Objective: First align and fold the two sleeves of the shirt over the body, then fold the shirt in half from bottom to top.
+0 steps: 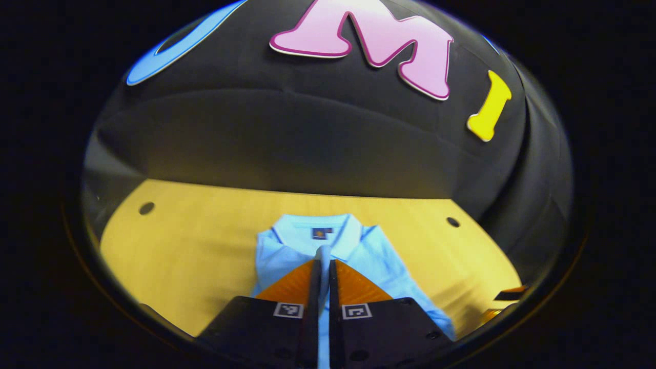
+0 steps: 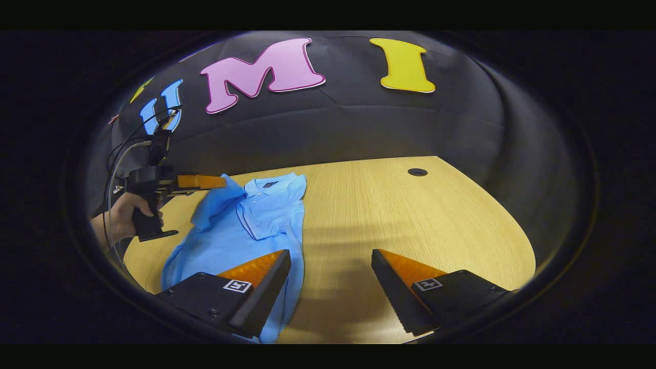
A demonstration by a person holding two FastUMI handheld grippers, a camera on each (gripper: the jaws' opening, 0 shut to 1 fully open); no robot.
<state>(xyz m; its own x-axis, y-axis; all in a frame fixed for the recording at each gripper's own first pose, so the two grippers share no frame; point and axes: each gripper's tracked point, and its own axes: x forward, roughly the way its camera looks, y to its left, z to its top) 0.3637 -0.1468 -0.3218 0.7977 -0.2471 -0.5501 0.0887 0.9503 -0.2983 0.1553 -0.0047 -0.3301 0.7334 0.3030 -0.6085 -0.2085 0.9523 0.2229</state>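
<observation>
Left gripper view: the light blue shirt [image 1: 302, 251] lies collar-up on the wooden table [image 1: 195, 246]; the left gripper [image 1: 325, 261] is clamped on a raised fold of its cloth; right gripper view: the right gripper [image 2: 330, 277] hangs wide apart above the table beside the shirt, whose sleeve [image 2: 218, 200] is lifted

No readable words or numbers. A small dark label [image 1: 322, 233] sits inside the collar of the light blue shirt [image 1: 287, 251], its mark too blurred to make out (possibly a logo). Square black-and-white coded markers [image 1: 288, 310] sit on the left gripper's [image 1: 325, 277] body.
</observation>
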